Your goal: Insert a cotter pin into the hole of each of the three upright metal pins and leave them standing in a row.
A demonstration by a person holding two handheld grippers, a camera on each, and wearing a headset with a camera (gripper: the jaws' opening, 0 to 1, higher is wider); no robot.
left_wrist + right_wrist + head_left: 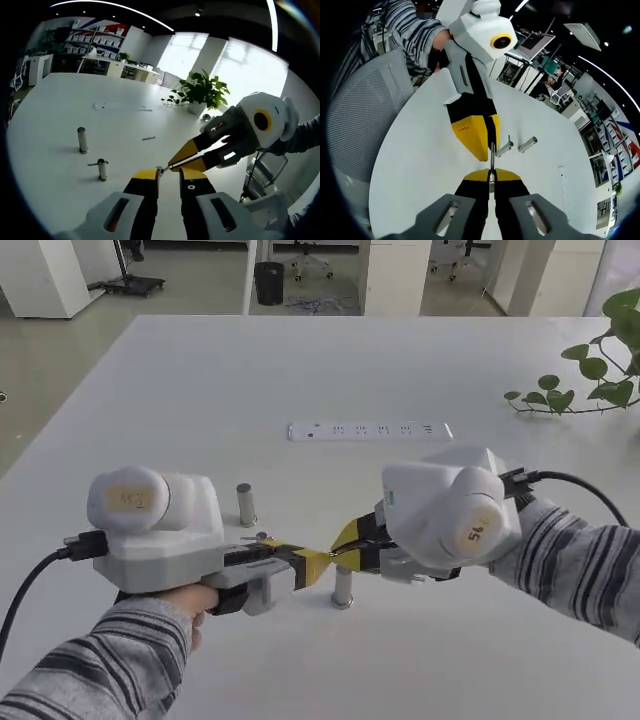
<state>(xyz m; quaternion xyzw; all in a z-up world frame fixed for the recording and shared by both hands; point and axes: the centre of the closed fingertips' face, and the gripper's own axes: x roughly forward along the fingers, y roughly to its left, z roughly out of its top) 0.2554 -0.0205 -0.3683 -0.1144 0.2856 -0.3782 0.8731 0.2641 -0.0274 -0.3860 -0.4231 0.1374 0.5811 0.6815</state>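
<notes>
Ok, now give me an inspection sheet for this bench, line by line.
Surface: white table.
Job's things: near metal pin upright, a cotter pin through it; far metal pin upright, looks bare; third metal pin upright below the grippers; loose cotter pin lying flat.
Clutter: power strip.
Grippers: right gripper shut on held cotter pin; left gripper jaws parted at its end.
Cables: left cable and right cable, both black.
Surroundings: potted plant, bin.
</notes>
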